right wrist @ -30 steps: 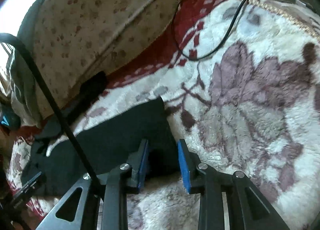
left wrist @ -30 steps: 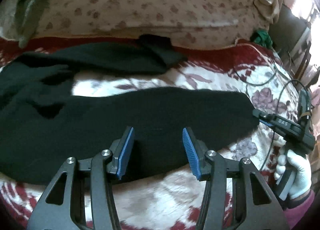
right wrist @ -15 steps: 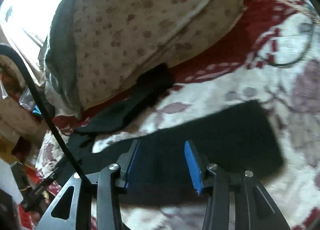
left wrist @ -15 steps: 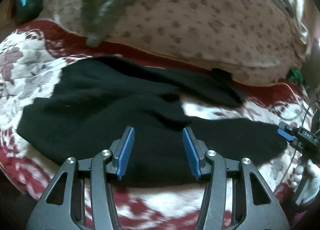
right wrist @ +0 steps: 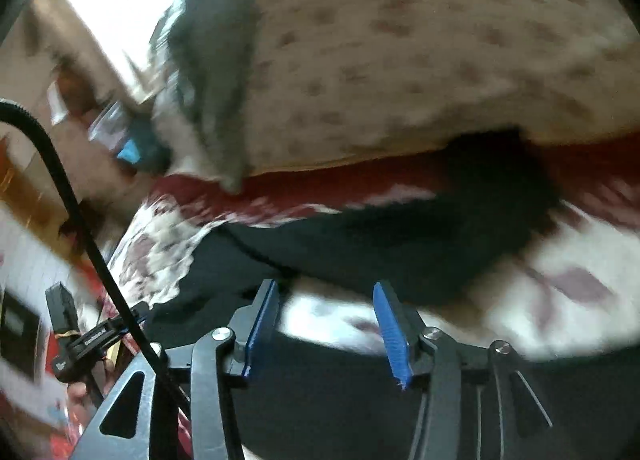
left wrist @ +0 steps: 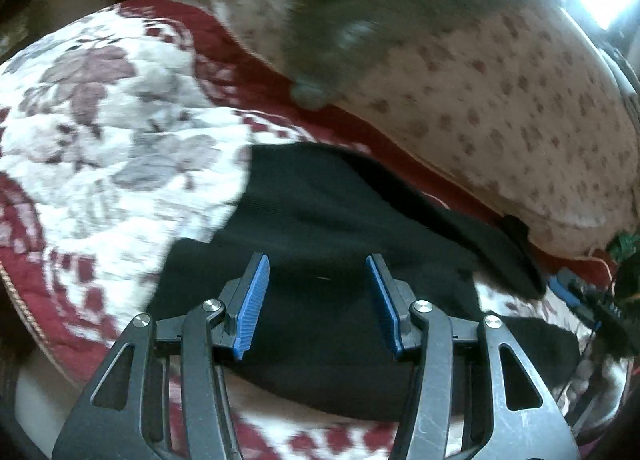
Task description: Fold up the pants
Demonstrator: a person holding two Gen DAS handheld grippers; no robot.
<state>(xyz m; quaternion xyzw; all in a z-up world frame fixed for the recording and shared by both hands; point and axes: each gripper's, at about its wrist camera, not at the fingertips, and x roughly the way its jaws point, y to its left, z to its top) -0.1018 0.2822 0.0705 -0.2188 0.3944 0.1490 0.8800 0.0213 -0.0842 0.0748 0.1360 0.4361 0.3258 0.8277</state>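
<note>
The left claw (left wrist: pixel 318 300) hangs over the black pants (left wrist: pixel 332 219), its blue pads (left wrist: pixel 252 306) spread apart with nothing pinched between them — only dark cloth lying below. The right claw (right wrist: pixel 326 330) is released too; its jaws have just been opening, and the gap between its blue pads (right wrist: pixel 392 334) shows a pale strip of blanket between the two legs, no cloth caught in it.

The pants lie flat on the bed, spread over a fleecy blanket (left wrist: pixel 120 131) of cream with mauve flowers and a dark red border. From the left claw's view the waist end sits closest, toward the blanket's left part, and the two legs run off to the right, the far one close beside the spotted quilt (left wrist: pixel 500 91) heaped along the bed's back edge. A grey cloth (left wrist: pixel 360 19) is draped over that quilt.

At the right edge of the left view the other claw's tip (left wrist: pixel 576 296) pokes in beside the near leg. A black cable (right wrist: pixel 60 179) arcs across the left of the right view, which is heavily blurred.
</note>
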